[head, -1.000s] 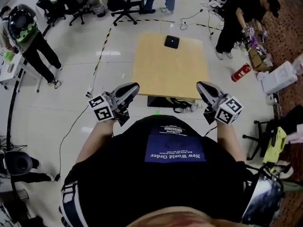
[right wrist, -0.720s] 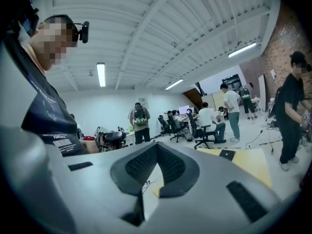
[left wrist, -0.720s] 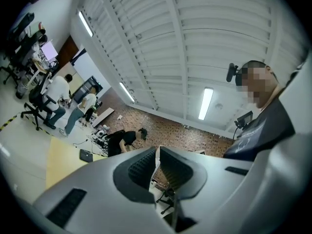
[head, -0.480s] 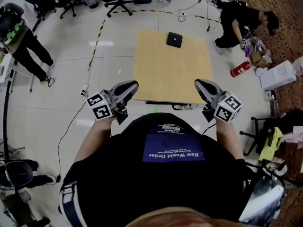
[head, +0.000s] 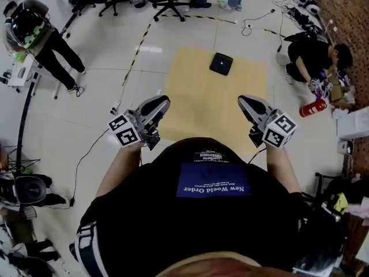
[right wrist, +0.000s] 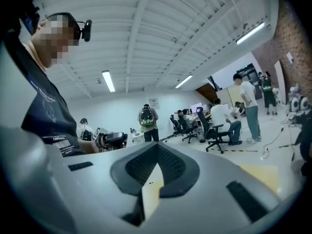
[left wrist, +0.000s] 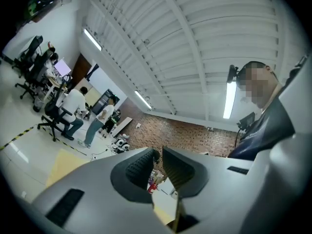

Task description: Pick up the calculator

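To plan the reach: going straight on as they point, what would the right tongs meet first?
Likely nothing: the right tongs point level above the light wooden table; height is unclear.

The calculator (head: pixel 221 64) is lying flat on the light wooden table (head: pixel 202 100). It is sitting in the far part of the table, a little to the right of the middle and near the far edge. From the head view it is showing as a small, dark, nearly square thing with soft corners. It is lying slightly turned against the edges of the table. It is resting free on the wood, with its whole outline showing. Its keys and display are too small to make out.
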Motion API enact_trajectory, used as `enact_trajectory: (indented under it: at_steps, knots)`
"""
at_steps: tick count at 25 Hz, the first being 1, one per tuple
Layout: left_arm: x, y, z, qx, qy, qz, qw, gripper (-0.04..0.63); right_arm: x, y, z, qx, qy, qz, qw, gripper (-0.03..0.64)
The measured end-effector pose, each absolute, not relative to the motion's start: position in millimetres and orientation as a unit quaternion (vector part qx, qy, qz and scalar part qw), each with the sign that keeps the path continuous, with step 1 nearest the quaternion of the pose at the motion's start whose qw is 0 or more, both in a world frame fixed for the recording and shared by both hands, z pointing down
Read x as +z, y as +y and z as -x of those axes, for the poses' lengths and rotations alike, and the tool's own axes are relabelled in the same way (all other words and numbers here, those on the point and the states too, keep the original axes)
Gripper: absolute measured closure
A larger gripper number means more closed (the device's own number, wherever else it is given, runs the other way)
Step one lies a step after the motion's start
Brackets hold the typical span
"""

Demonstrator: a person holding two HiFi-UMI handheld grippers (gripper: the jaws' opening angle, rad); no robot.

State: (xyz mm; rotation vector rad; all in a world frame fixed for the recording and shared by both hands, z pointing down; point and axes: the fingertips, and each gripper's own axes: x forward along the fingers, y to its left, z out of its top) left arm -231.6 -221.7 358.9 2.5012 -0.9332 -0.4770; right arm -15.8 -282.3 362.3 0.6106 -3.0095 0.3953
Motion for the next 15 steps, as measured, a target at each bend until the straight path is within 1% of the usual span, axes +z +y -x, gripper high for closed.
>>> enact_trajectory:
  at_steps: [5, 10, 15]
  knots:
    - [365, -267, 194, -0.153, -0.382, -0.888, 0.205, 0.549, 371, -327, -14, 0.131, -0.976, -0.174, 0.019, 0.632]
    - [392, -281, 215, -0.111, -0.396, -0.885, 0.221, 0.549, 388, -324, 6, 0.144, -0.972, -0.184, 0.017, 0.632]
    - [426, -358, 198, -0.059, -0.387, -0.887, 0.246, 0.549, 417, -356, -9, 0.173, -0.962, -0.212, 0.020, 0.632]
